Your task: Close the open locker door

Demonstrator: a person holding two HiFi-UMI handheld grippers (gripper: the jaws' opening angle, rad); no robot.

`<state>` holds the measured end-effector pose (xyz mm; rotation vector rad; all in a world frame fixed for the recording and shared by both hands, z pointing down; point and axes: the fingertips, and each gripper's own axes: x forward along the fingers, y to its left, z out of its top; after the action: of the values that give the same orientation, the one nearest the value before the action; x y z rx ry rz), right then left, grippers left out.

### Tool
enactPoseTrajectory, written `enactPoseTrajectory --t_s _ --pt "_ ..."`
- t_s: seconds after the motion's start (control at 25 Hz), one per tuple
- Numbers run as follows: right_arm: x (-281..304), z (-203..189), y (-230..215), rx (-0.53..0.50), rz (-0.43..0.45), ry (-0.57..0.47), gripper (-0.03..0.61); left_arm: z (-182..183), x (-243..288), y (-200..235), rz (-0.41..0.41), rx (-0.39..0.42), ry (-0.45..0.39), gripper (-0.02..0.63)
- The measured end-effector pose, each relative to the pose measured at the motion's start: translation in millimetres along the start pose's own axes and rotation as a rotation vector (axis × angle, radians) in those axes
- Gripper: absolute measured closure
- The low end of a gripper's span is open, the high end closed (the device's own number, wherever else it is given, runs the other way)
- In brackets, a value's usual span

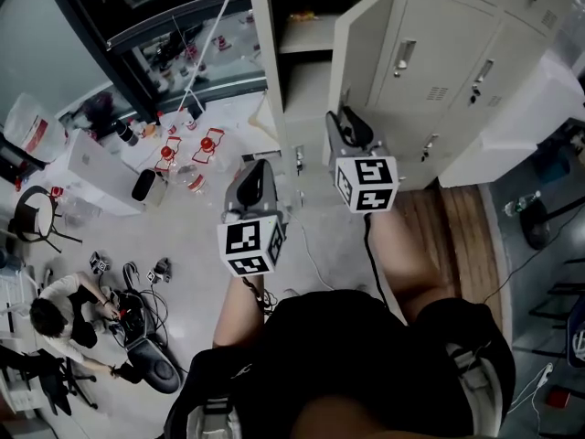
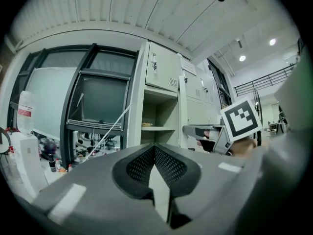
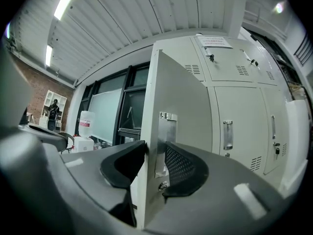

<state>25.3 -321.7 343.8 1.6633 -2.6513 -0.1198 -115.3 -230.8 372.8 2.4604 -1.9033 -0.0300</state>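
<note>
The grey locker's door [image 1: 366, 44] stands open, hinged on the right, beside its open compartment [image 1: 306, 35] with a shelf. My right gripper [image 1: 345, 117] reaches up to the door's free edge. In the right gripper view the door edge [image 3: 176, 97] with its metal latch plate [image 3: 165, 131] runs between the two pads, and the right gripper [image 3: 155, 153] is shut on it. My left gripper [image 1: 260, 166] hangs lower and to the left, apart from the locker, shut with nothing in it. The left gripper view shows its pads meeting [image 2: 155, 148], the open compartment [image 2: 156, 116] and the right gripper [image 2: 195, 130] ahead.
Closed lockers [image 1: 457, 53] continue to the right. On the floor to the left lie white boxes [image 1: 87, 167], red items [image 1: 208, 144] and cables. A person [image 1: 55, 323] crouches by black gear at lower left. A dark window frame [image 1: 128, 35] stands left of the lockers.
</note>
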Motion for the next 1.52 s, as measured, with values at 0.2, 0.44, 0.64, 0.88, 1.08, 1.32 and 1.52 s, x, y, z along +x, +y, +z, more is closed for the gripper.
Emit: enactPoseTrajectory --t_s 0.2,0.44,0.64,0.88,1.08,1.32,1.52 --pt "11.6 -1.0 5.0 0.032 0.019 0.018 0.437 1.1 1.2 8.4 -0.006 0.003 -0.005 0.614" --pt "29.3 -1.2 12.3 0.056 0.058 0.033 0.44 0.0 -0.3 25.6 0.007 -0.001 -0.008 0.614" --pt "45.4 -2.7 18.2 0.037 0.054 0.042 0.445 -2.3 -0.5 44.5 0.021 -0.007 -0.009 0.614" --pt "70.2 -2.6 27.5 0.031 0.027 0.06 0.449 -6.6 -1.3 66.1 0.031 -0.017 -0.002 0.614" --pt "95.3 -2.6 33.3 0.033 0.005 0.067 0.453 -4.9 -0.8 85.3 0.038 -0.015 -0.008 0.614" --pt "128.5 -2.6 36.1 0.026 -0.025 0.078 0.454 -1.4 2.0 105.9 0.043 -0.008 -0.013 0.614" --pt "153.2 -2.5 37.1 0.014 -0.048 0.085 0.456 -0.6 3.1 125.0 0.057 -0.007 -0.014 0.614"
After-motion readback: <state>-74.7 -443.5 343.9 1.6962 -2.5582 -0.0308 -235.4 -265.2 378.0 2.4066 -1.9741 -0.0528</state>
